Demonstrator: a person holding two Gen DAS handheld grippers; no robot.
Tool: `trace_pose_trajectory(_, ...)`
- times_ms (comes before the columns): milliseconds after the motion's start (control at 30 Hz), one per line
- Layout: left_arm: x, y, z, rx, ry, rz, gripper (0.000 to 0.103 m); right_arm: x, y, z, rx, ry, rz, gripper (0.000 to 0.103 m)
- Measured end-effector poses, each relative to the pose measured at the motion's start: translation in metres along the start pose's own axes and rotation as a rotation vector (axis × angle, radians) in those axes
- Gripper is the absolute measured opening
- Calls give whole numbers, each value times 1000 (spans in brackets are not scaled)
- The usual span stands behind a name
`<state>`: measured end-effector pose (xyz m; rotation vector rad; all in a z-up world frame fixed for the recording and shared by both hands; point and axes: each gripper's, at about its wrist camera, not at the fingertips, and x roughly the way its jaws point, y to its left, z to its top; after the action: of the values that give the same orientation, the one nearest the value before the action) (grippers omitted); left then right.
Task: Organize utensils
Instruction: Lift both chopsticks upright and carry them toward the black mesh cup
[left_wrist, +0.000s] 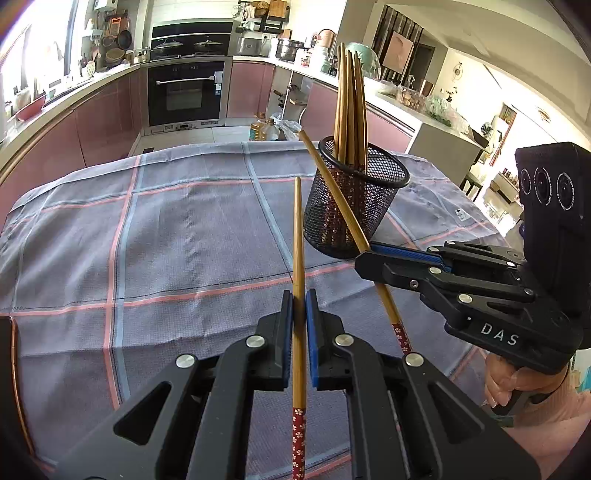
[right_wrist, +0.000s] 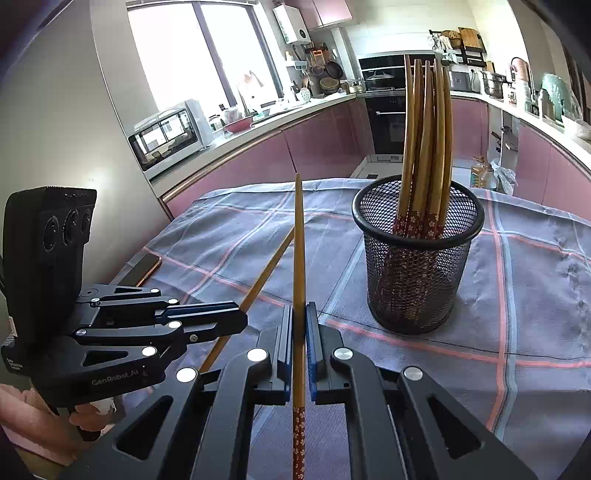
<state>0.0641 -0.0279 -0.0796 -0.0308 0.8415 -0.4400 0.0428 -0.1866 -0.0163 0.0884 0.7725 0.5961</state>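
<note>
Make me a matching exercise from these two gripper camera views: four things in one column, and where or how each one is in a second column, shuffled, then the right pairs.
Things:
1. left gripper
2. right gripper
3. mesh cup
4. checked cloth

States:
A. spread flat over the table
B. stands upright, chopsticks bunched inside
C. shut on one chopstick, cup ahead to its right
D. shut on one chopstick, nearer the cup

Pairs: 1-C, 2-D, 3-B, 4-A

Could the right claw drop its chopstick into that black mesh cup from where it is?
Probably yes. The right claw grips a chopstick, and only bare tablecloth lies between it and the mesh cup. The cup's near side looks open, with its chopsticks leaning toward the far rim.
</note>
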Motion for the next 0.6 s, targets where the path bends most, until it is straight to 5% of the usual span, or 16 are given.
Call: trace_pose_trajectory(600, -9, -3, 5, -4, -25, -20, 8, -13, -3, 1, 13, -38, 2, 6)
